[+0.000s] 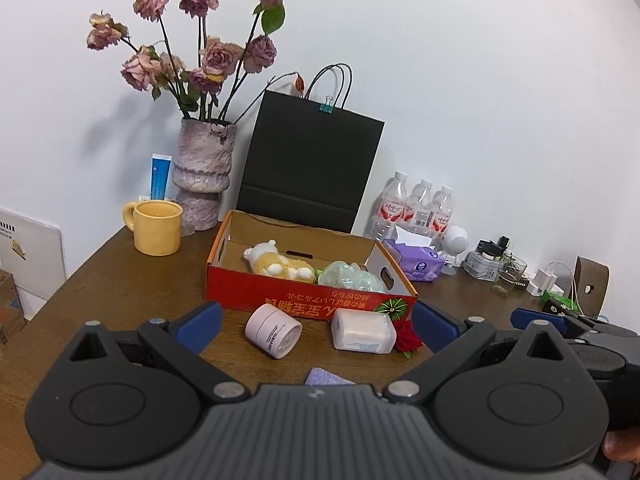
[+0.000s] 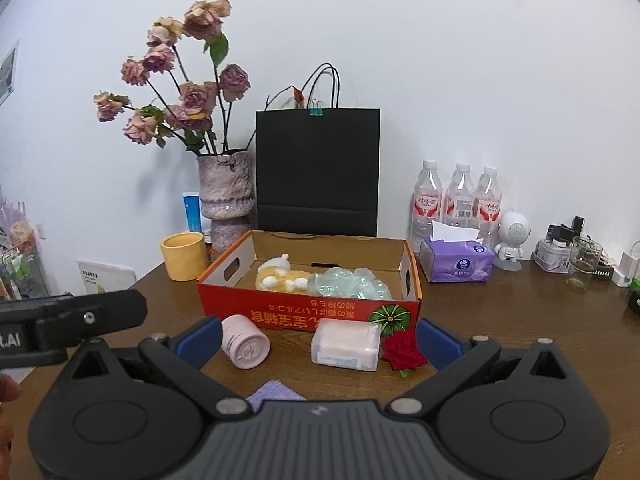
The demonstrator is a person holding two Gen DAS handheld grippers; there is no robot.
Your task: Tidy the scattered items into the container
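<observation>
An open red cardboard box (image 1: 240,292) (image 2: 248,308) sits mid-table and holds a yellow plush toy (image 1: 276,262) (image 2: 280,276) and a crumpled pale green bag (image 1: 350,276) (image 2: 348,284). In front of it on the table lie a pink jar (image 1: 274,330) (image 2: 245,342) on its side, a clear box of white pads (image 1: 362,330) (image 2: 346,344), a red rose (image 1: 408,338) (image 2: 404,352) and a purple cloth (image 1: 328,377) (image 2: 272,394). My left gripper (image 1: 316,326) is open and empty, just short of the jar and pad box. My right gripper (image 2: 318,340) is open and empty, spanning the same items.
Behind the box stand a black paper bag (image 1: 308,168), a vase of dried roses (image 1: 202,176), a yellow mug (image 1: 156,228), water bottles (image 1: 416,208) and a purple tissue pack (image 2: 456,262). A robot figure (image 2: 512,240), a glass (image 2: 582,264) and chargers sit at right.
</observation>
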